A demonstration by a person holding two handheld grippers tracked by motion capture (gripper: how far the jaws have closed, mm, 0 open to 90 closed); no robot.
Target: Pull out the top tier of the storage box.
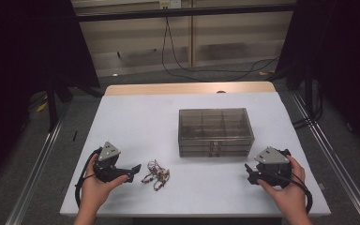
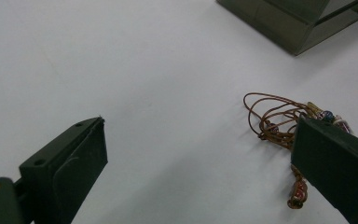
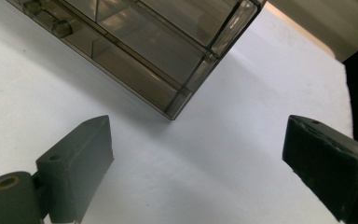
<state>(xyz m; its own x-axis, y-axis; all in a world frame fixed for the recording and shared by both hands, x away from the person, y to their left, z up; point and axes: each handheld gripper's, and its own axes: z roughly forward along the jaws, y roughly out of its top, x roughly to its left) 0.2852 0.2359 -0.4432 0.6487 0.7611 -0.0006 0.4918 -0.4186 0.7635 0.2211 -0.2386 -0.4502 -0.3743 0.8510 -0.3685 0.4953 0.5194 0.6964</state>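
Note:
A tangle of thin brown cord with small beads [image 1: 155, 174] lies on the white table near its front. In the left gripper view the tangle [image 2: 279, 119] sits just ahead of the right jaw, partly hidden by it. My left gripper [image 1: 133, 171] is open just left of the tangle, with nothing between its jaws [image 2: 198, 140]. A smoky clear plastic organiser box [image 1: 215, 131] with a closed lid and inner compartments stands mid-table; its corner [image 3: 168, 51] fills the top of the right gripper view. My right gripper [image 1: 248, 174] is open in front of the box's right corner, jaws wide apart [image 3: 196, 140].
The white table cover [image 1: 140, 117] has bare room left of and behind the box. A wooden table edge [image 1: 187, 88] shows at the back. Black stands [image 1: 51, 98] and cables [image 1: 206, 70] are on the floor beyond the table.

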